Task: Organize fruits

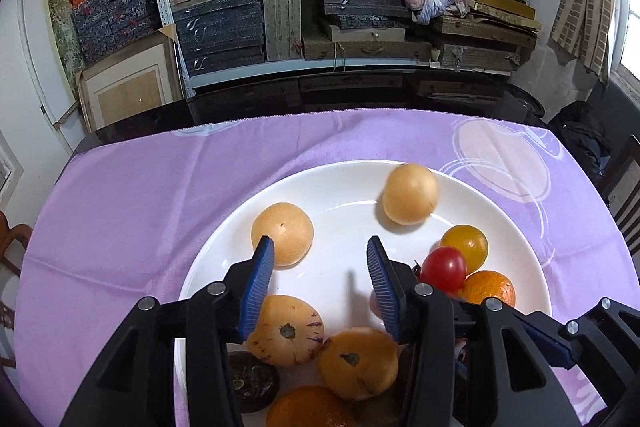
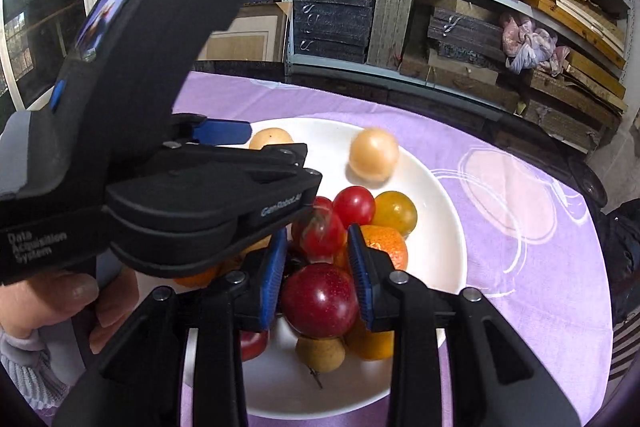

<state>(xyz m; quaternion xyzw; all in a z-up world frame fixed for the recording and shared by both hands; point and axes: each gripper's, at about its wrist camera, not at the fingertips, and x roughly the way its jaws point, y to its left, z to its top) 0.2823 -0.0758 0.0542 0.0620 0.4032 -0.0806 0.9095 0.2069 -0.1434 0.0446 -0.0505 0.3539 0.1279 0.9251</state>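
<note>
My right tool [image 2: 316,293] is clamped on a dark red plum [image 2: 320,301], pads [image 2: 272,277] pressing both flanks, held just above the pile so it can go down without knocking the rest. My left tool [image 1: 320,283] is spread wide with nothing between its pads, hovering over the bare middle of the plate [image 1: 344,187]; my guess is it just let something go or is lining up a pick.

Just ahead of the plum: a blurred red tomato [image 2: 320,231], another red one [image 2: 354,205], a yellow tomato [image 2: 395,213], and an orange [image 2: 386,245] beside my right pad. Under the plum sits a small tan fruit [image 2: 320,353]. Farther ahead, a pale round fruit [image 2: 374,155] is motion-blurred, probably rolling. Off the left tool's left pad sits a pale fruit [image 1: 282,233]; below that pad, a streaked yellow fruit [image 1: 286,331].

All fruit is on the white plate, which rests on the purple cloth [image 1: 140,195] over the table. Shelves of boxes [image 1: 340,7] stand beyond.

Pose: both tools point forward and down over the plate. The left one crosses in front of my right view, and my left hand [image 2: 72,301] is wrapped round its handle.
</note>
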